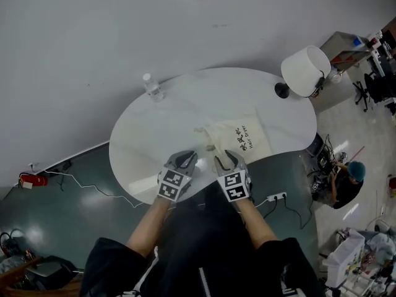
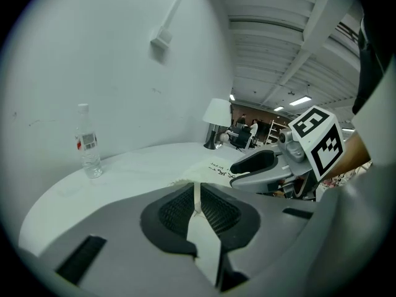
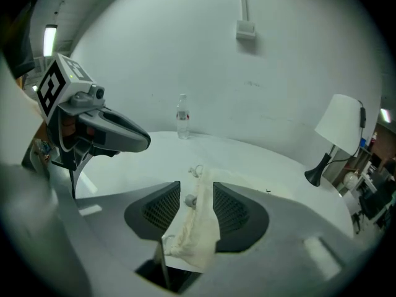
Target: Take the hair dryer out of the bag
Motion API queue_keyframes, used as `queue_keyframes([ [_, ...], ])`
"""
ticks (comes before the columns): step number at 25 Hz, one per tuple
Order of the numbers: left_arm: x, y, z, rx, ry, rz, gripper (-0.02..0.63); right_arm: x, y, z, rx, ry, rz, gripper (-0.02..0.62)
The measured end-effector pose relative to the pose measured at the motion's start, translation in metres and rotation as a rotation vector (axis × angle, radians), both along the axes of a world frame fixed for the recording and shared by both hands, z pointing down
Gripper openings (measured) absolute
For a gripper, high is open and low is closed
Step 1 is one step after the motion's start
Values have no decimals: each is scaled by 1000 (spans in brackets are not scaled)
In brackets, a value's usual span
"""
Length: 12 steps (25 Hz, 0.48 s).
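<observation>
A cream drawstring bag (image 1: 238, 138) with dark print lies flat on the white oval table (image 1: 148, 147), its gathered mouth toward me. No hair dryer shows. My right gripper (image 1: 226, 159) is at the bag's mouth with its jaws open. In the right gripper view the puckered mouth cloth (image 3: 195, 234), a grey cord bead (image 3: 190, 200) and a cord loop lie between the pads, and the pads do not press on them. My left gripper (image 1: 187, 158) is shut just left of the bag's mouth. In the left gripper view only a thin pale slit shows between its pads (image 2: 176, 212).
A clear water bottle (image 1: 152, 86) stands at the table's far left edge. A white-shaded lamp (image 1: 305, 71) on a black foot stands at the far right end. The table's front edge runs just under both grippers. A seated person (image 1: 346, 181) is on the floor to the right.
</observation>
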<state>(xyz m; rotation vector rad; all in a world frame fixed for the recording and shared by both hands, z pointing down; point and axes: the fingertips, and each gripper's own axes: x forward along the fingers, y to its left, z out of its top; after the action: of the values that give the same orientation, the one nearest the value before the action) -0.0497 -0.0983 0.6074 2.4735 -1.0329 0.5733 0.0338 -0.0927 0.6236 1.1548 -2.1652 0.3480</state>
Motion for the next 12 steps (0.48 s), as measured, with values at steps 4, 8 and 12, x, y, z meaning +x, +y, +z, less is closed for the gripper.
queue_keyframes([
  [4, -1, -5, 6, -18, -8, -22, 18, 1, -6, 23, -66, 33, -23, 153],
  [8, 1, -6, 12, -31, -17, -32, 18, -1, -9, 37, -105, 48, -44, 153],
  [12, 1, -8, 17, -46, -26, -38, 18, 0, -12, 50, -136, 83, -62, 153],
])
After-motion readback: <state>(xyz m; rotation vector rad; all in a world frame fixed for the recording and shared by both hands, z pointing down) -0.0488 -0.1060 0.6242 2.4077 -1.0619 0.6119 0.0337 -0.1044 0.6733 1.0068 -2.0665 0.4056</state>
